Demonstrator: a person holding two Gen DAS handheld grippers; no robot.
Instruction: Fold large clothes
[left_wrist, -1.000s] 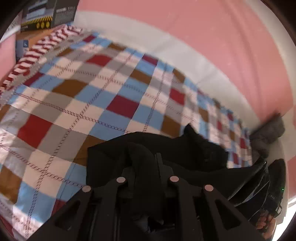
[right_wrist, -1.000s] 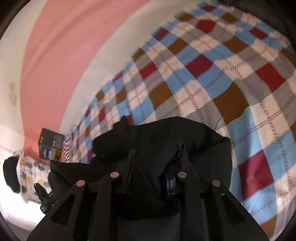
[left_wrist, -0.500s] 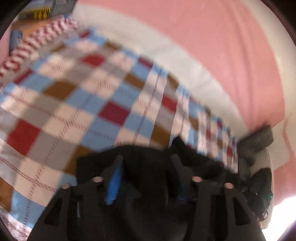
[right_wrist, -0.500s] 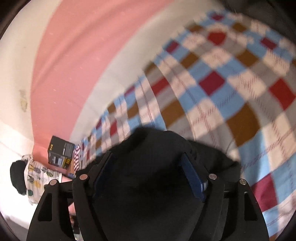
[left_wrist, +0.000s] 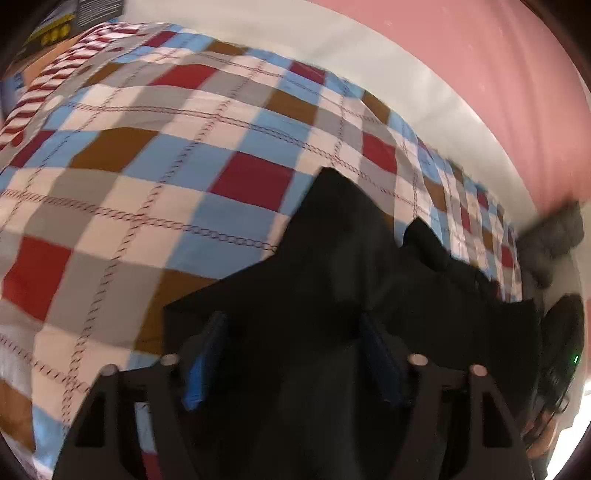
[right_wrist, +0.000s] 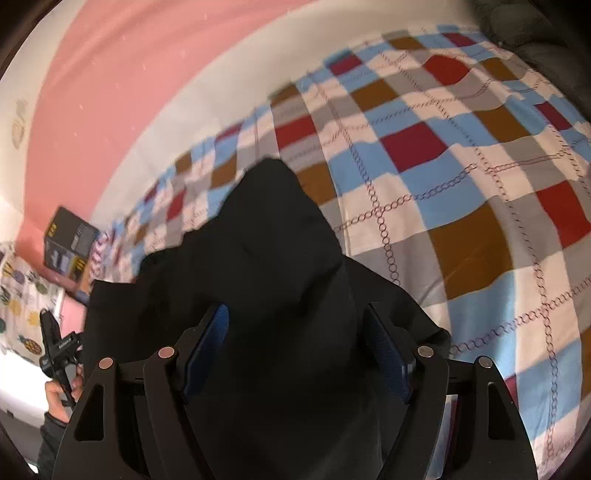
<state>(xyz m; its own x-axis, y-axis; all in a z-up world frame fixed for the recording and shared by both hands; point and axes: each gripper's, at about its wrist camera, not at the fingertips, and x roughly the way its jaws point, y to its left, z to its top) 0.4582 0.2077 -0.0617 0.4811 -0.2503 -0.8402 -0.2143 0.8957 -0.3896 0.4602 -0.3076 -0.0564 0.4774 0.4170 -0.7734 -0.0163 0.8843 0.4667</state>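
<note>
A large black garment (left_wrist: 332, 266) lies bunched on a checked bedspread (left_wrist: 166, 166); it also shows in the right wrist view (right_wrist: 266, 258). My left gripper (left_wrist: 291, 332) is open, its blue-padded fingers (left_wrist: 199, 369) spread wide over the cloth, which lies loose between them. My right gripper (right_wrist: 295, 332) is open too, its blue pads (right_wrist: 207, 350) apart over the garment's other end. Neither holds the cloth.
The checked bedspread (right_wrist: 461, 184) runs to a white and pink wall (left_wrist: 461, 55). A dark box (right_wrist: 70, 243) stands at the bed's far end. A grey folded item (left_wrist: 550, 236) lies by the wall. The other gripper and hand (right_wrist: 55, 354) show at the left.
Both grippers were shut on bunched black cloth a second ago; both have opened and let it go. The garment now lies spread between the wide fingers.
</note>
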